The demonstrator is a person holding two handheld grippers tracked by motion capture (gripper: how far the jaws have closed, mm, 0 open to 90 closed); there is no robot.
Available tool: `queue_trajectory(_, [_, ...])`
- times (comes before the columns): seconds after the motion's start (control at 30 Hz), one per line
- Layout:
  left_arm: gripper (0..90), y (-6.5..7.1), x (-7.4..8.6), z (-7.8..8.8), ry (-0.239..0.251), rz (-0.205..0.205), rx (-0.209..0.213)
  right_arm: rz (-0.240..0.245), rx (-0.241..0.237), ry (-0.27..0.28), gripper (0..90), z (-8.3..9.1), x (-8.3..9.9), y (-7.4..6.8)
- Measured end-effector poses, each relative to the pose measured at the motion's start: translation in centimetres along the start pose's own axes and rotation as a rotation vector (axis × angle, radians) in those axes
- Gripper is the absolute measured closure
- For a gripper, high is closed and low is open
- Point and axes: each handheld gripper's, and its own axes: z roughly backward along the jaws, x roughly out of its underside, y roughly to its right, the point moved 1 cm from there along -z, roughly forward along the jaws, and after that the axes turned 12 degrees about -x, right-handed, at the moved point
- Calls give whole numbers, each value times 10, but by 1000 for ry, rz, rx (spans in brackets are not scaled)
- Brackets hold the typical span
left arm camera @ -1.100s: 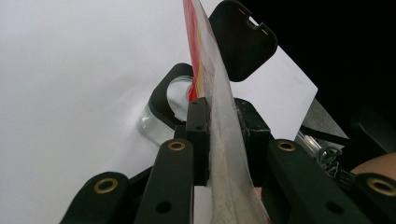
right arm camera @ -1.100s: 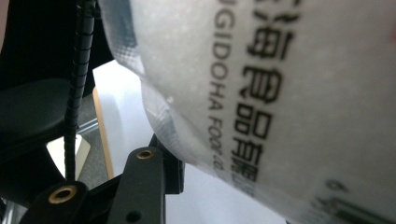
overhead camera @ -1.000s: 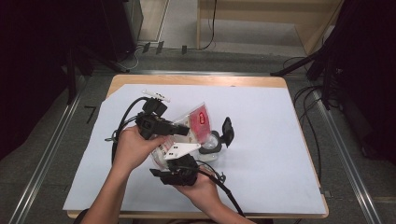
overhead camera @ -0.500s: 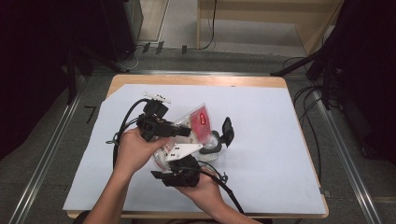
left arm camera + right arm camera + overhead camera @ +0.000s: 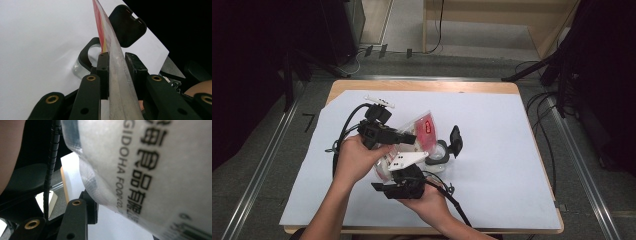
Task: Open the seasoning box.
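Observation:
A clear plastic bag (image 5: 419, 131) with a red label hangs above the table between both hands. My left gripper (image 5: 411, 140) comes in from the left and is shut on the bag's sealed edge (image 5: 115, 62), which runs up between its pads. From below, my right gripper (image 5: 400, 172) grips the bag's lower end. In the right gripper view the printed film (image 5: 155, 170) lies against the left finger (image 5: 86, 202) and hides the other jaw. Just right of the bag, a small clear jar (image 5: 439, 157) with a black rim stands on the sheet, its hinged black lid (image 5: 456, 141) flipped up.
A white paper sheet (image 5: 502, 130) covers most of the wooden table (image 5: 422, 86). Black cables (image 5: 343, 131) trail from both grippers over the sheet's left and front. Floor rails and more cables lie beyond the table's edges.

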Motion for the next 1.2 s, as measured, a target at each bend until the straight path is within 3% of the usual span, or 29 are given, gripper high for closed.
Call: queue_trajectory(1.2, [746, 2, -2, -1, 4, -6, -16, -2, 2, -2, 627, 2, -1, 1])
